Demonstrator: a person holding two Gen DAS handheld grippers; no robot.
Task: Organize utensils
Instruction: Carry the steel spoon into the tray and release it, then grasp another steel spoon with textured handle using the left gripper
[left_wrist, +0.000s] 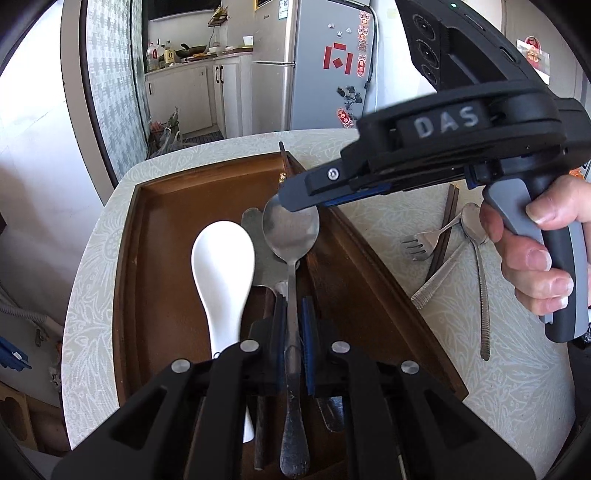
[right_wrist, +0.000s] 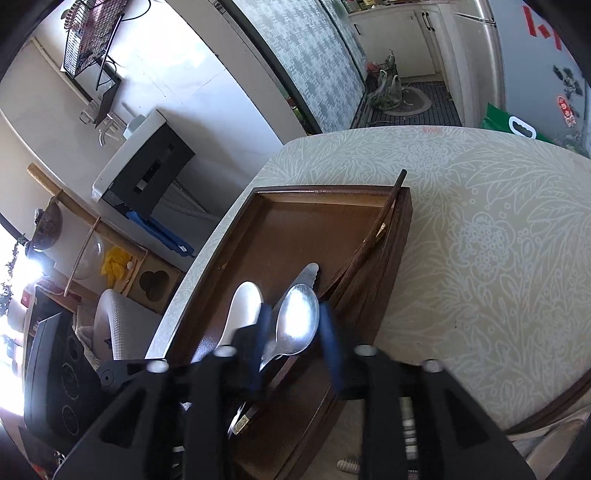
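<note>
A brown wooden tray (left_wrist: 125, 258) lies on the floral table. In it a white ceramic spoon (left_wrist: 221, 266) rests beside a metal spoon (left_wrist: 290, 230), whose bowl lies over a flat metal utensil (left_wrist: 255, 229). My left gripper (left_wrist: 294, 306) is shut on the metal spoon's handle, blue pads on either side. From the right, the right gripper (left_wrist: 295, 199) reaches over the spoon's bowl. In the right wrist view the right gripper (right_wrist: 295, 317) stands open, its blue pads flanking the spoon's bowl (right_wrist: 297, 325) without pressing it. The white spoon (right_wrist: 243, 306) shows at left.
On the table right of the tray lie a fork (left_wrist: 419, 245), another metal spoon (left_wrist: 474, 225) and dark chopsticks (left_wrist: 445, 229). A chopstick (right_wrist: 391, 206) leans along the tray's right wall. A hand (left_wrist: 535, 258) holds the right gripper's handle. The table edge curves close on the left.
</note>
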